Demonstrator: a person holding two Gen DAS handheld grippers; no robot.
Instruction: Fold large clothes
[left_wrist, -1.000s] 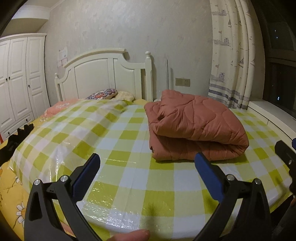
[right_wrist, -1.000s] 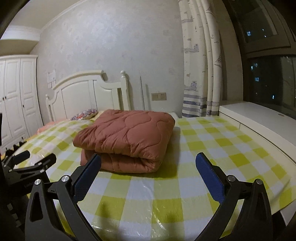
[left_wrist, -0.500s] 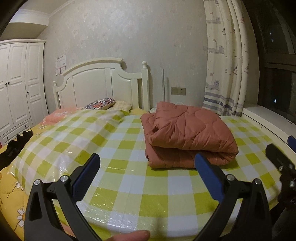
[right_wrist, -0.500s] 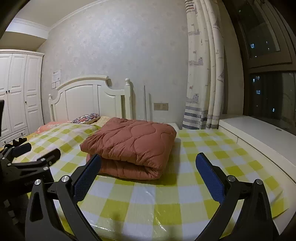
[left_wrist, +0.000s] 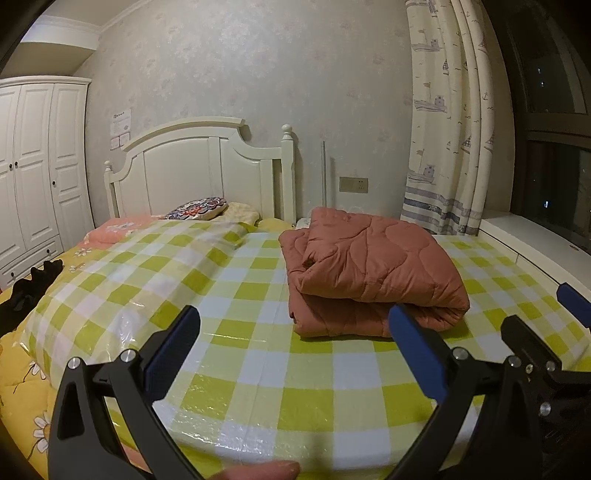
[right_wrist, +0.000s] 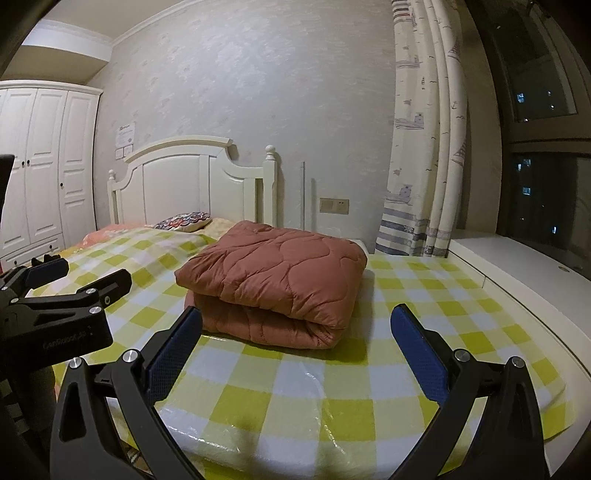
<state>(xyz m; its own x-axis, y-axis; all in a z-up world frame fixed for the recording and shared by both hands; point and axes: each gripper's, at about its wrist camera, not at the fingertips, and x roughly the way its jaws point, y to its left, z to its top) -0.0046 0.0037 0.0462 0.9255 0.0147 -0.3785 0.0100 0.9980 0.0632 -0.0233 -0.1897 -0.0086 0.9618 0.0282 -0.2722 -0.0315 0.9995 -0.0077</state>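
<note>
- Quilt (left_wrist: 369, 266): rust-coloured, quilted, lying folded into a compact stack of layers on the checked cover (left_wrist: 258, 354), between the headboard (left_wrist: 199, 166) and my two grippers.
- Progress: I judge the folding essentially done; edges look roughly aligned. What could remain is a final tidy or putting it away.
- Left gripper (left_wrist: 293, 334): jaws spread wide, holding nothing, well short of the quilt.
- Right gripper (right_wrist: 295, 334): jaws likewise released and empty, nearer the quilt's front fold.
- Writing: faint lettering on the left gripper's body in the right view; I cannot read it. Papers on the wall beside the headboard are illegible.
</note>
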